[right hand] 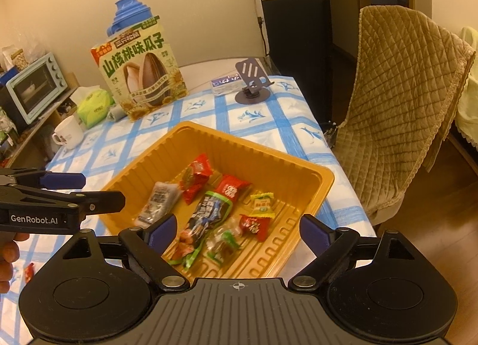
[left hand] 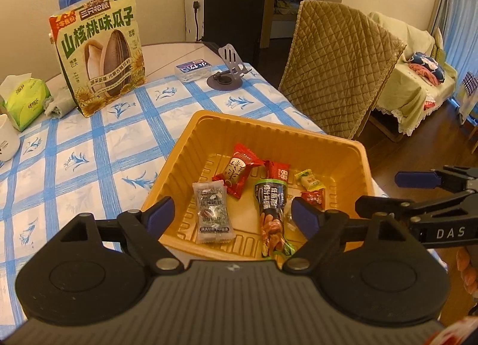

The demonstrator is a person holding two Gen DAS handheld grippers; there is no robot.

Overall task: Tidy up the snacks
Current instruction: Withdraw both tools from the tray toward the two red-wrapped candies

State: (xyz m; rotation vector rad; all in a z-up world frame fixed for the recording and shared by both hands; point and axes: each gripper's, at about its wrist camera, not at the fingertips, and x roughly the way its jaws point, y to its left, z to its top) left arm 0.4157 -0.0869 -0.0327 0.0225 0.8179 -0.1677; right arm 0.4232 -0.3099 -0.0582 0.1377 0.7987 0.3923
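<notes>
Lying in the tray (left hand: 343,148), snacks (left hand: 272,204) sit beyond both grippers' wide, empty jaws.

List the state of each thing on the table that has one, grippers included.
left gripper: open, empty
right gripper: open, empty
yellow tray: holds wrapped snacks
sunflower seed bag: upright
tissue pack: tissue sticking out
white mug: upright
</notes>
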